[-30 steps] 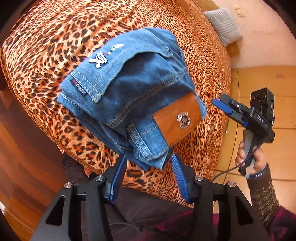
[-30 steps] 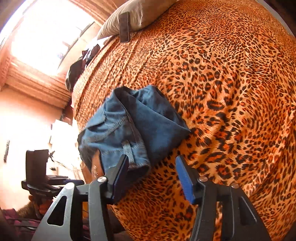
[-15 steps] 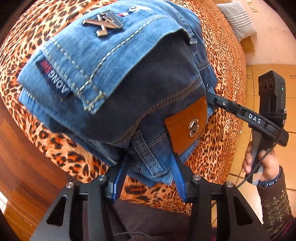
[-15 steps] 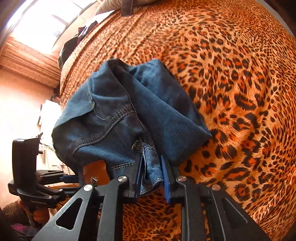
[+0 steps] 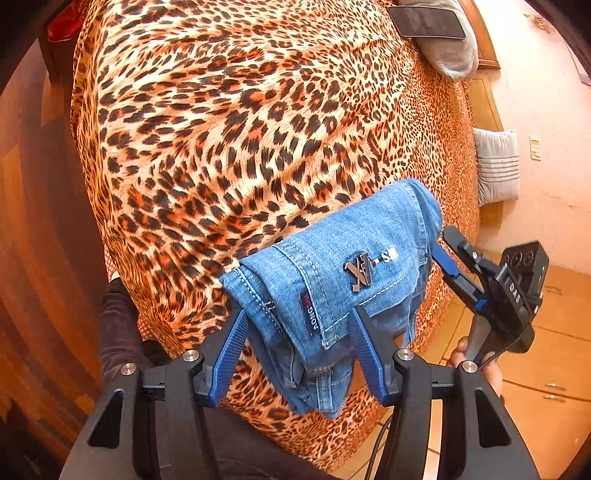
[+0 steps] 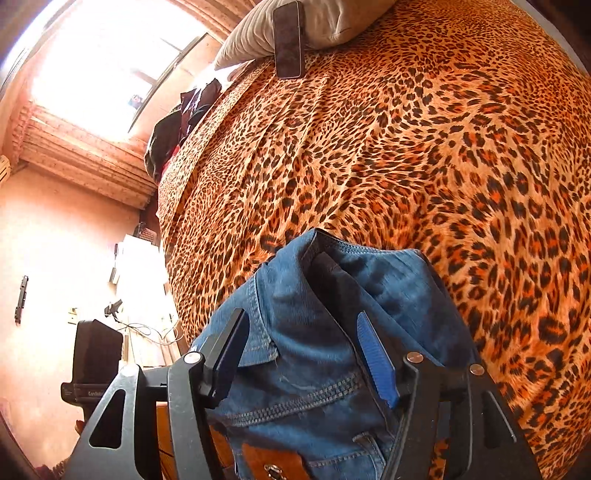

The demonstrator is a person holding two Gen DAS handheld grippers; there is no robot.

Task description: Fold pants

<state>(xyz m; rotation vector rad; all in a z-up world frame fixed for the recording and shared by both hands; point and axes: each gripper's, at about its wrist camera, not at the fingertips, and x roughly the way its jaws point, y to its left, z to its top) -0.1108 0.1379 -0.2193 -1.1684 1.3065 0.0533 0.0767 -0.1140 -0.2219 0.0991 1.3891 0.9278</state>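
Note:
The folded blue jeans (image 5: 332, 280) lie as a compact bundle at the near edge of the leopard-print bed (image 5: 229, 140), back pocket with a metal logo on top. My left gripper (image 5: 295, 354) is open, its blue fingers on either side of the bundle's near end. In the right wrist view the jeans (image 6: 325, 332) fill the lower middle, brown leather patch at the bottom. My right gripper (image 6: 301, 354) is open, its jaws spread wide over the denim. The right gripper also shows in the left wrist view (image 5: 454, 258), at the bundle's right end.
A grey pillow (image 6: 332, 22) with a phone (image 6: 288, 38) on it lies at the bed's far end. Dark clothes (image 6: 173, 133) sit at the far edge by the window. A striped cushion (image 5: 495, 166) stands by the wall. Tiled floor lies right of the bed.
Both grippers were closed on the jeans half a second ago; both have opened now. The bundle rests on the bed's near edge, and both cameras have pulled back.

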